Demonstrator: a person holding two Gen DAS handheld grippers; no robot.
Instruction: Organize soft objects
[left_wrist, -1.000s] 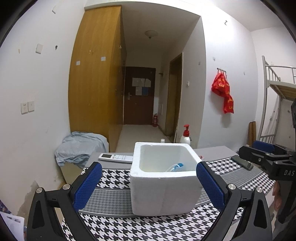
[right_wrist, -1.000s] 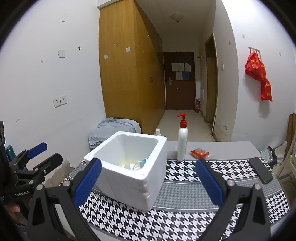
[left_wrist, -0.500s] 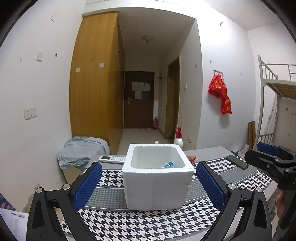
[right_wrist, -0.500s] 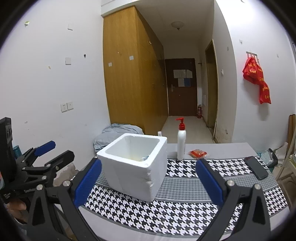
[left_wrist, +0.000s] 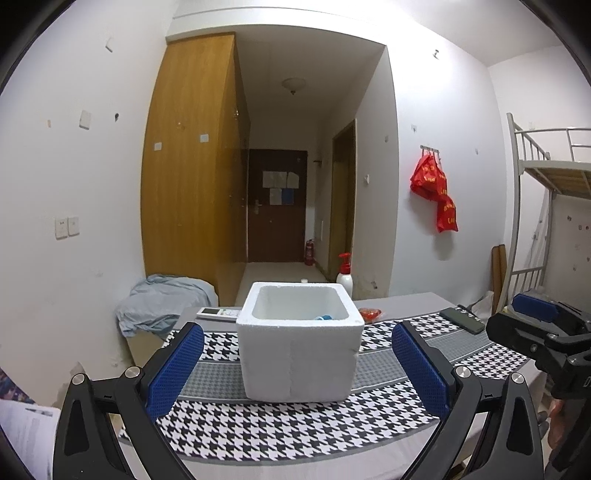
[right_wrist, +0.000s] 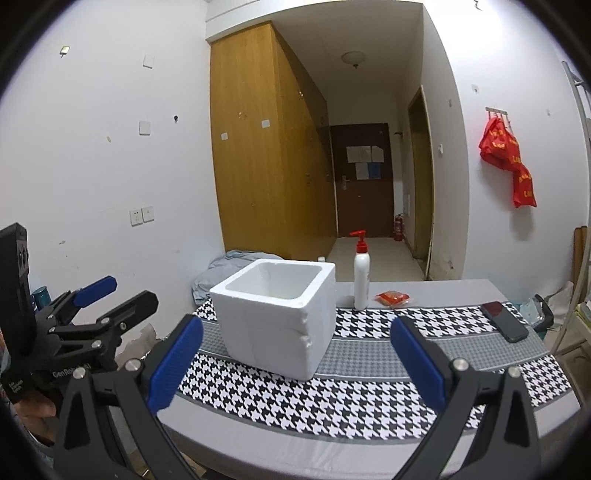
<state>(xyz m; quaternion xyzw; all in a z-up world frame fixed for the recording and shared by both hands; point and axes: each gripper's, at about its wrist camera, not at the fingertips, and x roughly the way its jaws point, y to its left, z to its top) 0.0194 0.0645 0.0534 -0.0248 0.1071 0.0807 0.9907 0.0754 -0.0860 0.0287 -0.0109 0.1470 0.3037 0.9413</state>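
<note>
Left wrist view showed me the left gripper with its blue pads spread wide and holding nothing, short of the white foam box on the houndstooth cloth. Something blue, possibly a soft item, lay inside the box. My right gripper was likewise spread and unloaded, the box just beyond it.
</note>
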